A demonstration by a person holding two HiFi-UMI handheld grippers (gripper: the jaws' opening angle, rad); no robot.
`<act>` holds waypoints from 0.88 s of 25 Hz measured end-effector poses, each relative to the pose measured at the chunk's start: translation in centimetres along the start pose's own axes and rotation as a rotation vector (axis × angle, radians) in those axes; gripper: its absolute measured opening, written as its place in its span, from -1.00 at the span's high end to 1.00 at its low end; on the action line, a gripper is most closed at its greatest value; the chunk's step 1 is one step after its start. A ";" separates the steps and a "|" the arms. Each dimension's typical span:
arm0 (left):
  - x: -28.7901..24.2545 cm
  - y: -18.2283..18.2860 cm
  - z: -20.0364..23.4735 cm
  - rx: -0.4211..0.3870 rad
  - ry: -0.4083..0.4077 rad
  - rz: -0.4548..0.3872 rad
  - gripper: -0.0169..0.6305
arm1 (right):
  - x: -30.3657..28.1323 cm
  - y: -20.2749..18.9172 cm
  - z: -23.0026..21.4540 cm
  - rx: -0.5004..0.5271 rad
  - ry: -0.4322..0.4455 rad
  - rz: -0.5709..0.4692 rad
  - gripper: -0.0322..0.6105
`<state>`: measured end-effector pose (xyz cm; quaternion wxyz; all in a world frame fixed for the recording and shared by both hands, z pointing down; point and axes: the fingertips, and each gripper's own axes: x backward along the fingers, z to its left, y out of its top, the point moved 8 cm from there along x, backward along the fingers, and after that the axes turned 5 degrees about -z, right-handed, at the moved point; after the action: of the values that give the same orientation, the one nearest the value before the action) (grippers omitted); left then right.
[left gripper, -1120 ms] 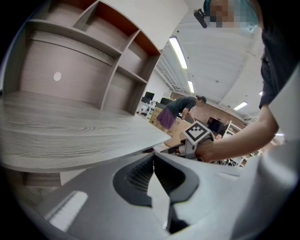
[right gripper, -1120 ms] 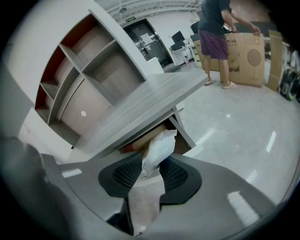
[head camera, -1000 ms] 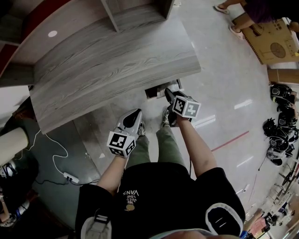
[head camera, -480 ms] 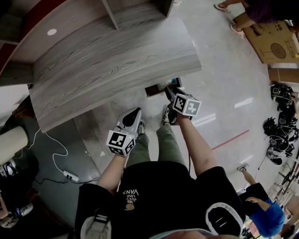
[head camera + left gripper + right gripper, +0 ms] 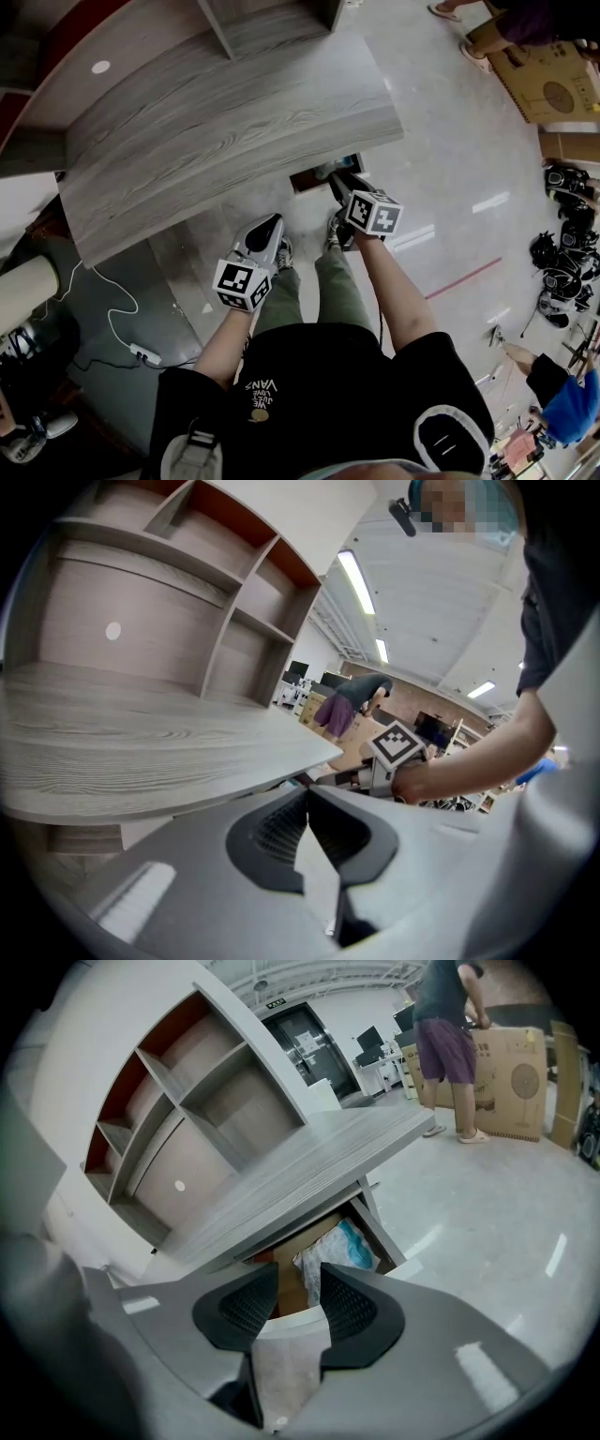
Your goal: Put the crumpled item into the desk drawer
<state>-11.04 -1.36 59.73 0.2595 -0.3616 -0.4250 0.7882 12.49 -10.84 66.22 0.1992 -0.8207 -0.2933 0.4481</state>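
Crumpled item (image 5: 333,1252) seen lying inside open drawer (image 5: 386,1237), under table (image 5: 234,131) edge, at 12 o'clock from right gripper (image 5: 298,1283). Right fingers spread, nothing held. Left gripper (image 5: 307,803) fingers pressed together, empty. Risk: bulging item snagged under table edge if drawer pushed shut.

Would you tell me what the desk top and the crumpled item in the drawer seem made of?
Desk top: probably laminated board, matt grey, with regular wood-grain streaks.
Crumpled item: seemingly thin plastic film, white with a blue patch, sharply creased; paper is possible.
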 end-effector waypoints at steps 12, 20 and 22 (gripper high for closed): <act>-0.4 1.4 0.2 -0.020 0.002 -0.020 0.78 | 2.0 1.3 1.0 0.106 -0.012 -0.106 0.85; -0.5 3.1 -0.1 -0.046 -0.010 -0.048 0.78 | 4.8 1.9 2.3 0.141 -0.008 -0.188 0.89; -0.5 3.6 -0.3 -0.054 -0.015 -0.055 0.78 | 5.6 2.1 2.6 0.148 -0.004 -0.212 0.89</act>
<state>-10.88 -3.45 56.69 0.2682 -0.3509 -0.4576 0.7717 13.29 -8.55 60.12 0.3048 -0.7672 -0.3449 0.4468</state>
